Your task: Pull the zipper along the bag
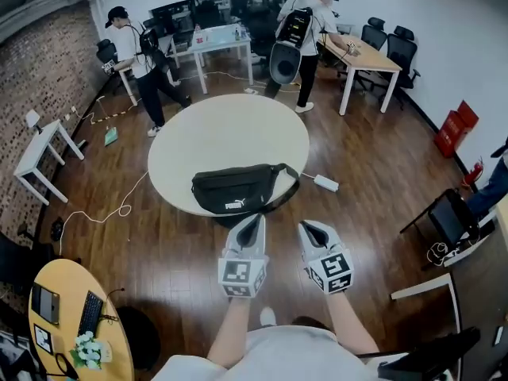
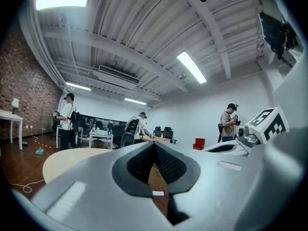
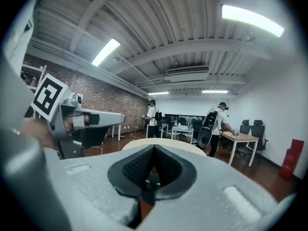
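A black waist bag (image 1: pixel 238 189) with a white logo lies at the near edge of a round cream table (image 1: pixel 230 133), its strap (image 1: pixel 290 182) looping off to the right. Both grippers hover over the wooden floor just short of the table. My left gripper (image 1: pixel 252 217) points at the bag's near side, jaws together with nothing between them (image 2: pixel 155 143). My right gripper (image 1: pixel 305 225) is beside it, a little to the right of the bag, jaws also together and empty (image 3: pixel 154 146). I cannot make out the zipper from here.
A white power strip (image 1: pixel 325 182) and cables lie on the floor right of the table. A yellow desk (image 1: pixel 71 316) with a keyboard stands at lower left. Two people (image 1: pixel 139 62) work at desks at the back, with office chairs (image 1: pixel 393 46) nearby.
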The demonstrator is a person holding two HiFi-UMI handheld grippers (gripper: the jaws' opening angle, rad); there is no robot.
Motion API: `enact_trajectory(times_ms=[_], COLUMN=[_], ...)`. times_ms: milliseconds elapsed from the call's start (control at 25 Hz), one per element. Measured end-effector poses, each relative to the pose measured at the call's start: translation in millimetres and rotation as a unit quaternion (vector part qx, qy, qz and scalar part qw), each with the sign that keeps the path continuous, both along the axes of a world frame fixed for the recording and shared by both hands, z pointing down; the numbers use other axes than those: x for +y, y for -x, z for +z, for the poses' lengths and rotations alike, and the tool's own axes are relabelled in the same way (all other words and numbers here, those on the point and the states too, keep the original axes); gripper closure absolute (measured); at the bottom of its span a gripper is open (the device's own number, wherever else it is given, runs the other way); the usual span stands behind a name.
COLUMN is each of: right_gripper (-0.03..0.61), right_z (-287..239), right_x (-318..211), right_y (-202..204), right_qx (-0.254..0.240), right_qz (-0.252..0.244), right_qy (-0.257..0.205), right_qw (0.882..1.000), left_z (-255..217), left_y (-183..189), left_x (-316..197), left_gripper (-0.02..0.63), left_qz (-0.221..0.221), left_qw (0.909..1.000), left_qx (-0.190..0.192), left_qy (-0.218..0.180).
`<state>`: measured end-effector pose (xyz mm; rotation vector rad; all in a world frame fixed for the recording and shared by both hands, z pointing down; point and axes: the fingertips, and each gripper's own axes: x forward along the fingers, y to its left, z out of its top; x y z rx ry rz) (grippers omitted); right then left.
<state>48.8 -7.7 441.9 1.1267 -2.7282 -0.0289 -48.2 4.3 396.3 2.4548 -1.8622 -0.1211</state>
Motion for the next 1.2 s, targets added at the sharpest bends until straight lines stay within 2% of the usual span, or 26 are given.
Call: enact_trajectory(times_ms=[200,400,600,720,920,1120,1200], right_gripper=[0.591,0.591,0.591,0.591,0.591,0.591,0.591], right_z=[32.4,60.3,99.0,145.2,234.7,298.9,312.1], right_x=[-74.7,-186.2,-309.0,-369.6,-427.5,-430.5,-436.9], right_y=[5.9,15.4,34.3,44.8,74.7,92.6,92.1], right_qx=[0.004,0.003,0.023,0.053,0.142,0.219,0.242], right_qz=[0.027,0.035,0.039,0.007,-0.086,-0.126,-0.127], right_qy=[0.040,0.055,0.091,0.135,0.183,0.238,0.245], right_qw=[0.999,0.998,0.995,0.989,0.969,0.938,0.930], left_z=[40.9,79.5,105.6,122.3,162.5,199.7,203.8], left_y=[22.2,39.2,55.8,52.6,32.7,20.2,17.8], left_x=[-68.9,-152.3,-250.3,-296.5,-350.2,-364.9,-372.9], left_gripper=[0.598,0.598,0.598,0.598,0.598,0.598,0.598], left_qz=[0.006,0.000,0.023,0.031,0.066,0.112,0.124], left_qw=[0.9986,0.9957,0.9879,0.9811,0.9696,0.9547,0.9509], left_qx=[-0.001,-0.007,-0.064,-0.087,-0.095,-0.094,-0.094], left_qy=[0.052,0.092,0.139,0.170,0.215,0.259,0.268])
